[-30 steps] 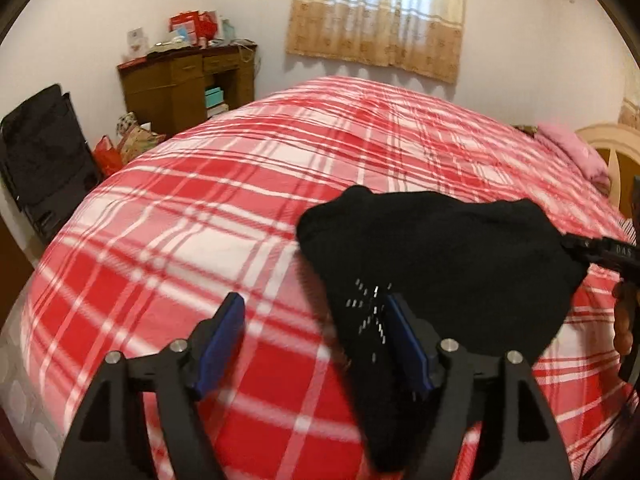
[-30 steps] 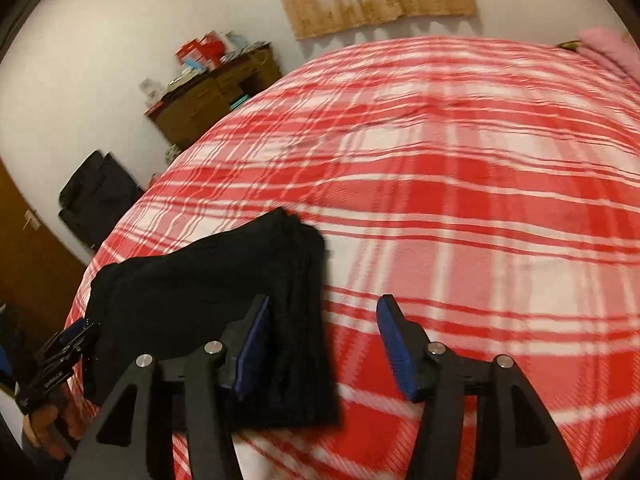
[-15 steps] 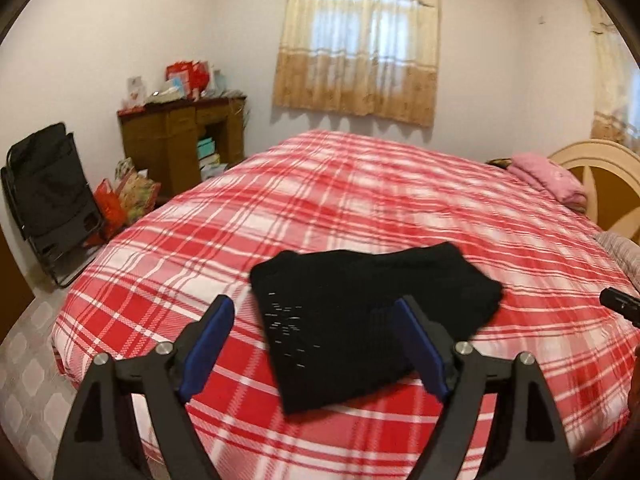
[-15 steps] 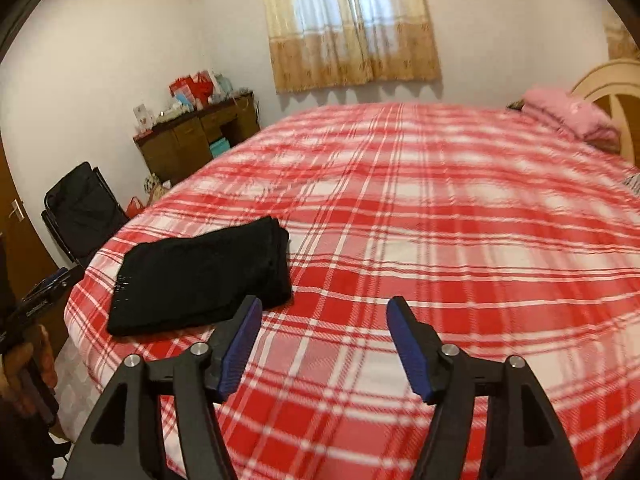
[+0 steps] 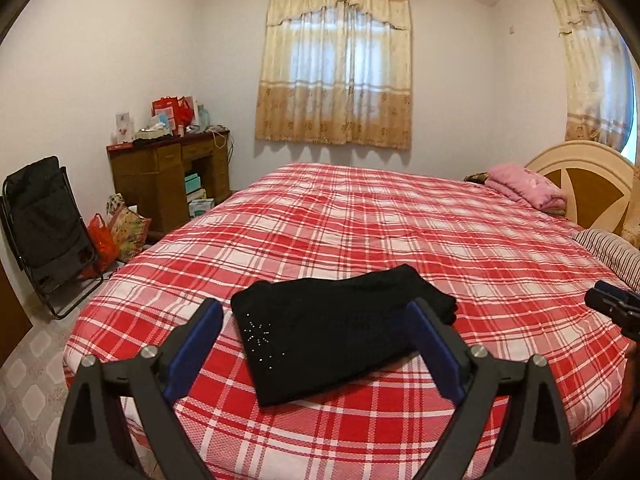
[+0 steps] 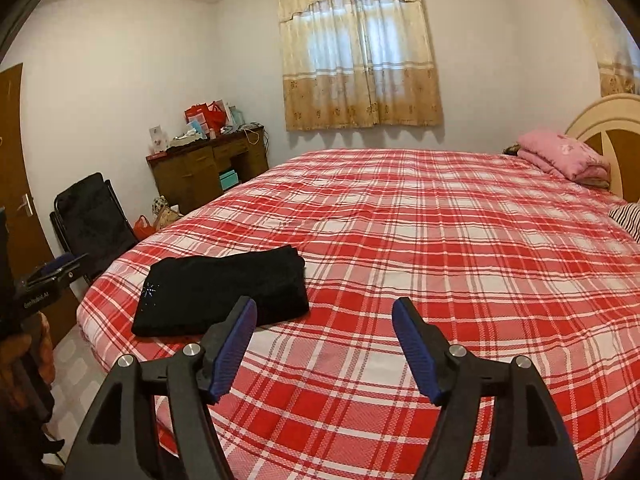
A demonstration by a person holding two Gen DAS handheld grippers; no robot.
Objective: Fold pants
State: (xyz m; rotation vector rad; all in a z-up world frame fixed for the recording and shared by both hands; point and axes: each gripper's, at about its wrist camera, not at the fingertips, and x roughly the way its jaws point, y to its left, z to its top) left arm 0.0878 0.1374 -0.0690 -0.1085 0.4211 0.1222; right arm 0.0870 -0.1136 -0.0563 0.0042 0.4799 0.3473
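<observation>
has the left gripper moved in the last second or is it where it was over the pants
Yes. The left gripper has pulled up and back from the black pants: a second ago they filled its view beside the fingers; now they lie small on the plaid bed, with the curtained window in sight.

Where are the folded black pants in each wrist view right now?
Left wrist: the folded black pants lie low centre on the plaid bedspread, between the open left gripper fingers.
Right wrist: pants lower left, left of the open right gripper.
Shared landmark: curtained window.
</observation>
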